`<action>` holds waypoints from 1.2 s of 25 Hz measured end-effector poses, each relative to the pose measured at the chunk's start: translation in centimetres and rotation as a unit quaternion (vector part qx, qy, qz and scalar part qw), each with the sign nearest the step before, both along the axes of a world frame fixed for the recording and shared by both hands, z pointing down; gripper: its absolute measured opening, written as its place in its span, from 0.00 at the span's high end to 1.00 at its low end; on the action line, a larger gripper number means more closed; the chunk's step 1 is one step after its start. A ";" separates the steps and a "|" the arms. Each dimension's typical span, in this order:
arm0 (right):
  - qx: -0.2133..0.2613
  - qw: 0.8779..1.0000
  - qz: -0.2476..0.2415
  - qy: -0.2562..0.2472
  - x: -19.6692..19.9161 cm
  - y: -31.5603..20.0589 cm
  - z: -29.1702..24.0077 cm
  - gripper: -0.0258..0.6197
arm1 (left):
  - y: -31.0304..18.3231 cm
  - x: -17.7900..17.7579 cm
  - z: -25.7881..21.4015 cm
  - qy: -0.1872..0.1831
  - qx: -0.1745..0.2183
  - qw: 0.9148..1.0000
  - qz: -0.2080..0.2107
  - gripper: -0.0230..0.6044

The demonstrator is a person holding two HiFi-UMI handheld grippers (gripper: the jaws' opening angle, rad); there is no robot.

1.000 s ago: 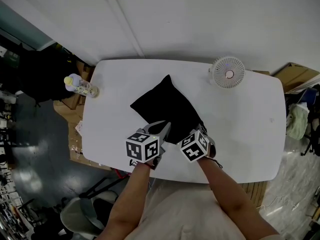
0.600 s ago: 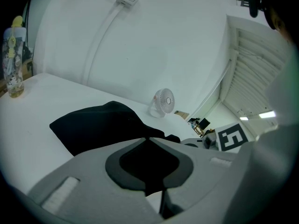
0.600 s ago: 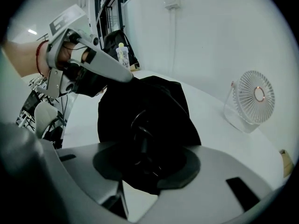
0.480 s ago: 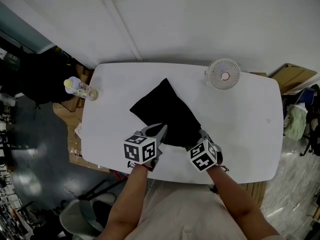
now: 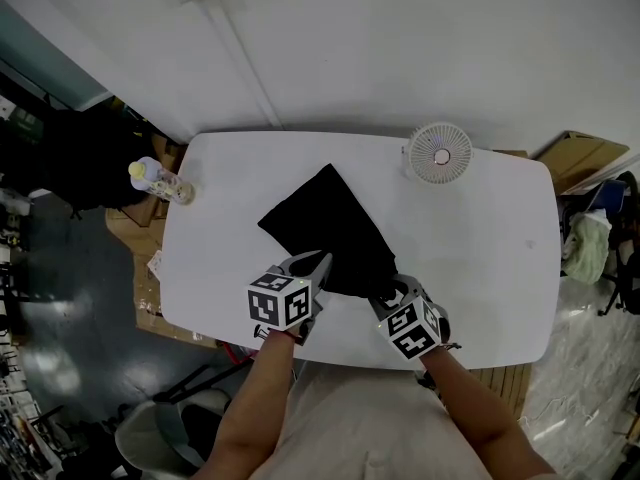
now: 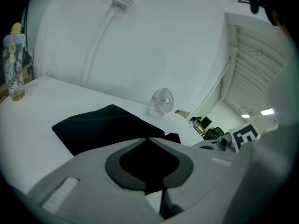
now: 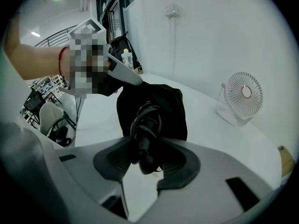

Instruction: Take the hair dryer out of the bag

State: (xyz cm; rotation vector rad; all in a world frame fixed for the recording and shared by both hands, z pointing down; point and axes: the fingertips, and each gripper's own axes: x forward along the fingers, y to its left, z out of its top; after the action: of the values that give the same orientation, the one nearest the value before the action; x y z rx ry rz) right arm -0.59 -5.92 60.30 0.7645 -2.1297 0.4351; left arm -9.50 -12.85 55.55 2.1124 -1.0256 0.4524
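Observation:
A black bag (image 5: 325, 228) lies flat in the middle of the white table (image 5: 480, 258). My left gripper (image 5: 314, 266) is shut on the bag's near edge; in the left gripper view the jaws (image 6: 148, 139) pinch black fabric, with the bag (image 6: 100, 125) stretching away behind. My right gripper (image 5: 388, 294) is at the bag's near right corner, shut on the black hair dryer (image 7: 145, 136). Its handle with looped cord sticks out of the bag's mouth (image 7: 156, 104) between the jaws (image 7: 148, 148). The rest of the dryer is hidden inside the bag.
A small white desk fan (image 5: 438, 154) stands at the table's far right, also seen as fan (image 7: 241, 97) and fan (image 6: 162, 101). A clear bottle (image 5: 158, 175) stands at the far left corner. The table's near edge runs just below both grippers.
My right gripper has drawn back to the right and toward the near edge with the dryer's end, pulling it out of the bag's mouth. The left gripper has kept its hold in place.

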 end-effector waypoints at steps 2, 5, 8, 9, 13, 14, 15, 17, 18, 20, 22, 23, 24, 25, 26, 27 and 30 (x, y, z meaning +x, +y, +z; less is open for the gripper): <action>0.003 1.000 -0.003 0.000 0.4 0.5 -0.2 0.71 | 0.0 0.1 0.0 -0.002 0.001 1.000 0.001 0.92; 0.006 1.000 -0.006 -0.002 1.1 1.2 -0.6 0.71 | 0.1 0.3 -0.1 -0.008 0.003 1.000 0.003 0.92; 0.009 1.000 -0.008 -0.005 1.7 1.9 -1.0 0.71 | 0.2 0.3 0.0 -0.012 0.002 1.000 0.002 0.92; 0.010 1.000 -0.009 -0.006 1.8 2.0 -1.1 0.71 | 0.2 0.3 0.0 -0.013 0.002 1.000 0.001 0.92; 0.012 1.000 -0.016 -0.009 2.6 2.9 -1.5 0.71 | 0.2 0.2 0.3 -0.020 0.001 1.000 -0.001 0.92; 0.012 1.000 -0.018 -0.009 2.9 3.1 -1.6 0.71 | 0.2 0.2 0.3 -0.021 0.000 1.000 -0.001 0.92; 0.012 1.000 -0.020 -0.009 3.1 3.4 -1.7 0.71 | 0.2 0.1 0.4 -0.023 0.000 1.000 -0.001 0.92; 0.011 1.000 -0.022 -0.010 3.6 4.0 -1.8 0.71 | 0.3 0.0 0.5 -0.026 -0.001 1.000 -0.002 0.92; 0.011 1.000 -0.022 -0.010 3.9 4.2 -1.9 0.71 | 0.3 0.0 0.6 -0.027 -0.002 1.000 -0.002 0.92; 0.010 1.000 -0.023 -0.012 4.3 4.8 -2.1 0.71 | 0.3 0.0 0.8 -0.030 -0.003 1.000 -0.002 0.92; 0.010 1.000 -0.024 -0.015 4.8 5.4 -2.5 0.71 | 0.4 0.0 1.0 -0.033 -0.005 0.999 -0.002 0.92; 0.009 1.000 -0.024 -0.015 5.0 5.7 -2.7 0.71 | 0.5 0.1 1.1 -0.035 -0.006 0.999 -0.002 0.92; 0.009 1.000 -0.024 -0.016 5.3 6.0 -2.8 0.71 | 0.6 0.2 1.3 -0.037 -0.007 0.999 -0.001 0.92; 0.009 1.000 -0.025 -0.016 5.5 6.2 -3.0 0.71 | 0.7 0.3 1.4 -0.038 -0.008 0.999 0.000 0.92; 0.009 1.000 -0.025 -0.016 5.7 6.5 -3.2 0.71 | 0.8 0.3 1.4 -0.040 -0.009 0.999 0.002 0.92; 0.009 1.000 -0.026 -0.015 5.9 6.7 -3.3 0.71 | 0.8 0.4 1.5 -0.042 -0.009 0.999 0.003 0.92; 0.008 0.999 -0.029 -0.014 6.4 7.2 -3.5 0.71 | 0.9 0.5 1.7 -0.047 -0.011 0.999 0.008 0.92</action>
State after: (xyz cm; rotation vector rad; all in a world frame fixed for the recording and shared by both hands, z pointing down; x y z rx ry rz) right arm 5.82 1.32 56.81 0.7081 -2.1782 0.4004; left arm -9.04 -11.97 57.23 2.0987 -1.0529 0.5717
